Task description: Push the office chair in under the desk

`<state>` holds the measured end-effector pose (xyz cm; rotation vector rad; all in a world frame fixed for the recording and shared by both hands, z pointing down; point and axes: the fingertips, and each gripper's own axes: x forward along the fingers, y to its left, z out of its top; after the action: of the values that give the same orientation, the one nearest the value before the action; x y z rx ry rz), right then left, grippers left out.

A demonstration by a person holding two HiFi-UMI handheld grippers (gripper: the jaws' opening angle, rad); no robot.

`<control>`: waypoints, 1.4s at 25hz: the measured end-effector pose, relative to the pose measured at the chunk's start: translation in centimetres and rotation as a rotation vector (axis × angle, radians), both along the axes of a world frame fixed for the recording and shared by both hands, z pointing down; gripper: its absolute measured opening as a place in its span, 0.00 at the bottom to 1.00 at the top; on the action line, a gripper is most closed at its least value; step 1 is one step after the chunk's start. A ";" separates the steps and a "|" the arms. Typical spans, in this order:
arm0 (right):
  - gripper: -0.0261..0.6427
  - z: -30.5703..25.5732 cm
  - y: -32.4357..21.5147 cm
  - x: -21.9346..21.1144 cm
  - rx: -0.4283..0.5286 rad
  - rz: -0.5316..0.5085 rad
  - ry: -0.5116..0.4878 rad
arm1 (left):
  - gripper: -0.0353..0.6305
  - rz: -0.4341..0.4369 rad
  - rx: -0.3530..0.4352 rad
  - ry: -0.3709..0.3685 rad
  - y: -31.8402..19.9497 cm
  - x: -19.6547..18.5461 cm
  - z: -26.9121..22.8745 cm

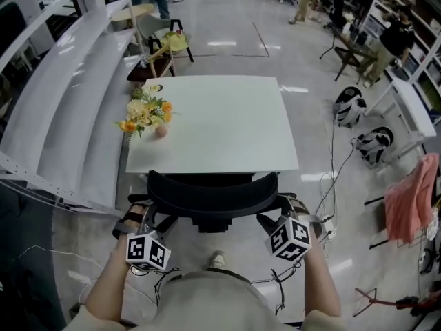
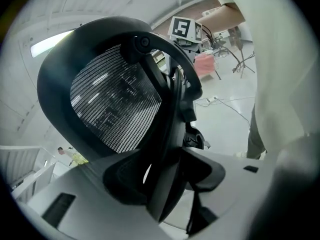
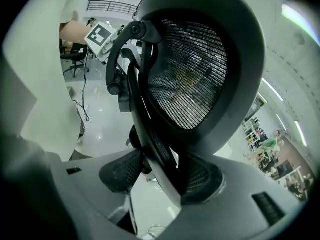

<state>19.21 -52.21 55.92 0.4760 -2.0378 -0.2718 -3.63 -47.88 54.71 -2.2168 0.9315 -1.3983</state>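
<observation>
Directly ahead: chair [image 1: 212, 193], back toward the person, seat partly under the bench [image 1: 220, 123] at its near edge. Flanking the back, left gripper [image 1: 140, 221] and right gripper [image 1: 274, 221] each have fingers closed on its frame, equally near. Push probably runs straight forward.

The office chair [image 1: 212, 197] fills the gap at the desk's [image 1: 227, 150] near edge, its backrest just beside the rim. The left tool [image 1: 140, 217] and right tool [image 1: 288, 211] are clamped on the backrest frame, with no room between their jaws. White shelving [image 1: 62, 116] runs close along the desk's left side, so the lane there is narrow. A flower bouquet [image 1: 145, 114] takes the top's left edge. To the right the floor [image 1: 313, 126] is open, crossed by cables [image 1: 333, 185], with two white-and-black objects [image 1: 348, 106] farther out.
</observation>
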 end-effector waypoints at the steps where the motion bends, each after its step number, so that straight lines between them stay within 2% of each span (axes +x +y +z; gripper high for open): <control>1: 0.38 0.0 -0.9 -0.1 0.002 -0.007 0.000 | 0.38 -0.007 -0.002 0.001 -0.8 0.0 0.0; 12: 0.37 0.1 -5.8 -2.4 -0.017 -0.030 0.009 | 0.38 -0.046 -0.031 -0.004 -5.3 -2.2 0.2; 24: 0.38 0.2 -7.1 -4.8 -0.010 0.011 0.029 | 0.38 0.006 -0.017 0.004 -6.9 -4.7 -0.1; 35: 0.39 0.4 -7.2 -4.9 0.020 0.086 0.078 | 0.37 0.025 0.002 -0.008 -6.7 -4.8 -0.1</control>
<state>14.34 -59.38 56.29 0.5557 -1.9353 -0.2545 -8.46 -54.54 54.63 -2.2121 0.8995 -1.3929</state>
